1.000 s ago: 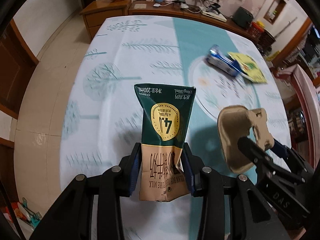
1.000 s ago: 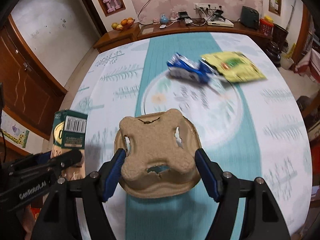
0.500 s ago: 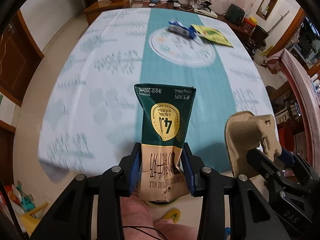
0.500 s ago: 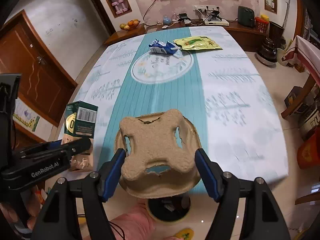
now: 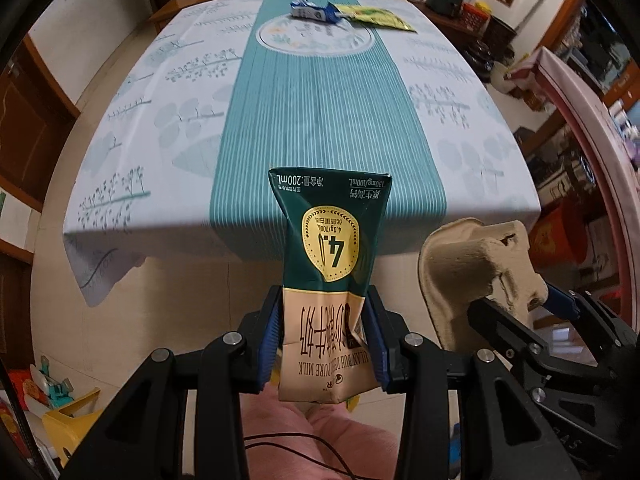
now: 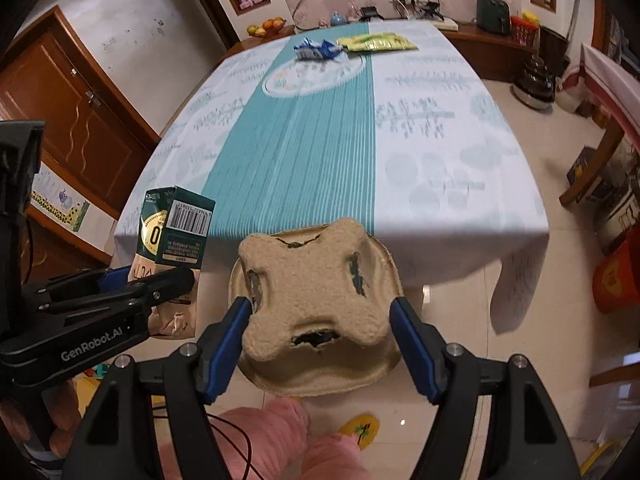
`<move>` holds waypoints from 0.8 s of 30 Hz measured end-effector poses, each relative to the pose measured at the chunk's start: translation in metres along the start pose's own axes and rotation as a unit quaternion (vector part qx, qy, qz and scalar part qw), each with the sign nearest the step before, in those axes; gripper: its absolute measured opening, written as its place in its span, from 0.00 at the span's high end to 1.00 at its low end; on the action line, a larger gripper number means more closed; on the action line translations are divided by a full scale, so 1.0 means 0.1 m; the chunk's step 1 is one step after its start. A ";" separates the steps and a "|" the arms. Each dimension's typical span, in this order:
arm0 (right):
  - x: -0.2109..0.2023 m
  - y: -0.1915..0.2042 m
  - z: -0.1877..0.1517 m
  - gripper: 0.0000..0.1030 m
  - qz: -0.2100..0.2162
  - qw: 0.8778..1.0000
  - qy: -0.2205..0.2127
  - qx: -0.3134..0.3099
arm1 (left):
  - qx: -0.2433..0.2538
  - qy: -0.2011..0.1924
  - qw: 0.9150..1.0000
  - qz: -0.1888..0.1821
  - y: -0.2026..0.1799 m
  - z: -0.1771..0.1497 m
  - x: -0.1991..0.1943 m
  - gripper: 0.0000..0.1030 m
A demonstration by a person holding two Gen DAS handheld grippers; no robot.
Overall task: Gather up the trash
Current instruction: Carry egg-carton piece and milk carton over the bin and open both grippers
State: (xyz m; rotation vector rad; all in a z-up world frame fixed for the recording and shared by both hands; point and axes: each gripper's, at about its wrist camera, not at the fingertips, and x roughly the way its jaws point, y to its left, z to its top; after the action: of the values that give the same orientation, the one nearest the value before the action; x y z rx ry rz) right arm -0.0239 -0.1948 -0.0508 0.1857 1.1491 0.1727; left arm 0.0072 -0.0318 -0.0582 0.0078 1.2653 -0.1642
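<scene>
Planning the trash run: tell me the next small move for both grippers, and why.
Probably carry both loads on to a bin and drop them; none is in view. The left gripper is clamped on the milk carton, the right gripper on the pulp cup tray, both off the table, where a blue wrapper and yellow packet remain.

Soft, even indoor light; beyond my claws the room bows hard toward black corners, and the far edges smear slightly.
</scene>
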 end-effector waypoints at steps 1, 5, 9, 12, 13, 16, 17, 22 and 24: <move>0.02 -0.01 -0.06 0.31 0.001 1.000 0.004 0.005 | 0.002 0.003 1.000 0.000 0.00 -0.03 0.02 0.64; 0.14 -0.02 -0.28 0.31 0.004 1.000 0.017 0.023 | 0.008 0.024 1.000 0.000 0.02 -0.20 0.18 0.64; 0.36 -0.07 -0.49 0.31 0.000 0.998 0.034 0.049 | 0.016 0.041 0.999 -0.002 0.07 -0.37 0.41 0.64; 0.59 -0.12 -0.65 0.31 -0.009 0.996 0.044 0.071 | 0.021 0.052 0.998 -0.005 0.11 -0.49 0.64 0.64; 0.70 -0.15 -0.71 0.31 -0.013 0.996 0.048 0.079 | 0.021 0.056 0.998 -0.005 0.13 -0.52 0.73 0.64; 1.03 -0.23 -0.88 0.30 -0.017 0.993 0.057 0.106 | 0.021 0.064 0.998 -0.008 0.18 -0.61 1.03 0.64; 1.14 -0.26 -0.94 0.30 -0.018 0.991 0.061 0.115 | 0.022 0.068 0.997 -0.008 0.19 -0.64 1.14 0.63; 1.69 -0.40 -1.21 0.30 -0.028 0.985 0.073 0.155 | 0.024 0.079 0.996 -0.016 0.28 -0.77 1.74 0.63; 1.95 -0.47 -1.33 0.30 -0.029 0.982 0.080 0.171 | 0.025 0.084 0.996 -0.018 0.32 -0.82 2.03 0.63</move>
State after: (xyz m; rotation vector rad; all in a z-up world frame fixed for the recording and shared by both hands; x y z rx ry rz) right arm -0.0662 -0.1876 -0.2880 0.4474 1.3383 -0.0650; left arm -0.0077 -0.0167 -0.2785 0.0425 1.4287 -0.2305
